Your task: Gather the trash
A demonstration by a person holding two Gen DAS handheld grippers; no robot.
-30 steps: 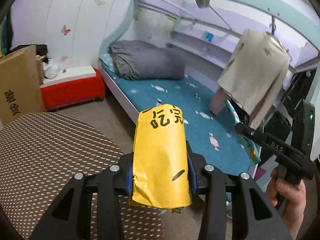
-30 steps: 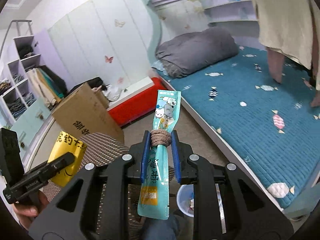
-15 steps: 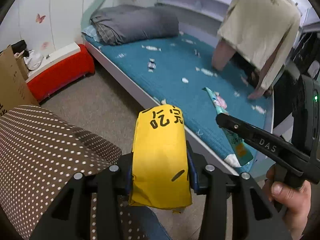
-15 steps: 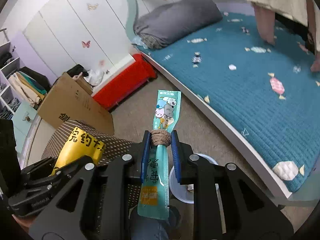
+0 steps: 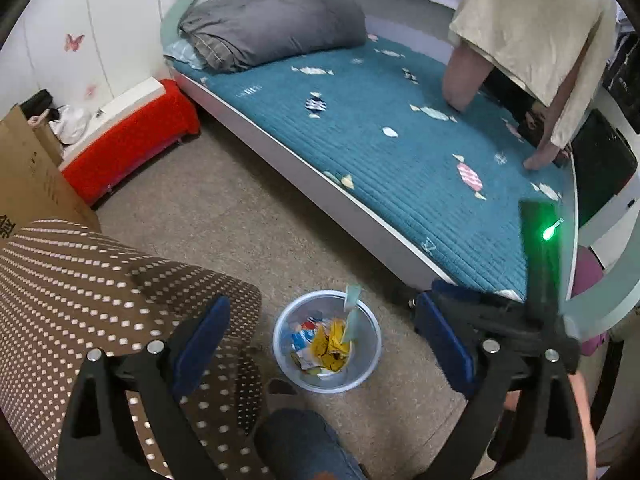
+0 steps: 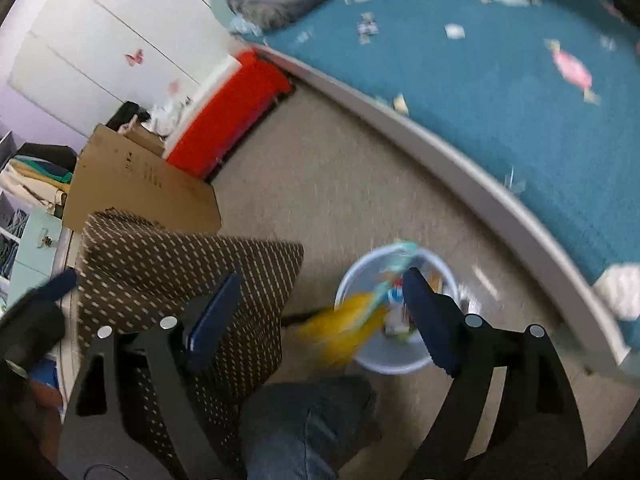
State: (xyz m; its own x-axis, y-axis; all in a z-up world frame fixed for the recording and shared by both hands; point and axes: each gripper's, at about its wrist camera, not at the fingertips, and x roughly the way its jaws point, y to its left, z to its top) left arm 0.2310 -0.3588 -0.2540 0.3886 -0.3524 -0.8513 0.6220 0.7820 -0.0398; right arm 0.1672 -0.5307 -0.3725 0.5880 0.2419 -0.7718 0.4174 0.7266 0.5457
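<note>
Both hand-held grippers, left [image 5: 320, 340] and right [image 6: 320, 312], gape empty; only the left view shows wrappers [image 5: 328, 346] resting sharply inside the bin [image 5: 370, 364].

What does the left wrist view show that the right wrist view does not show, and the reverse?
Only the left wrist view shows the beige garment hanging over the bed, and the trash lying settled and sharp inside the bin: a yellow wrapper and a teal packet leaning on the rim. Only the right wrist view shows the shelves with clothes at far left, and the yellow wrapper as a blur at the bin's edge. Both show the open left gripper or right gripper, the dotted brown cushion, the red bench and the teal bed.
</note>
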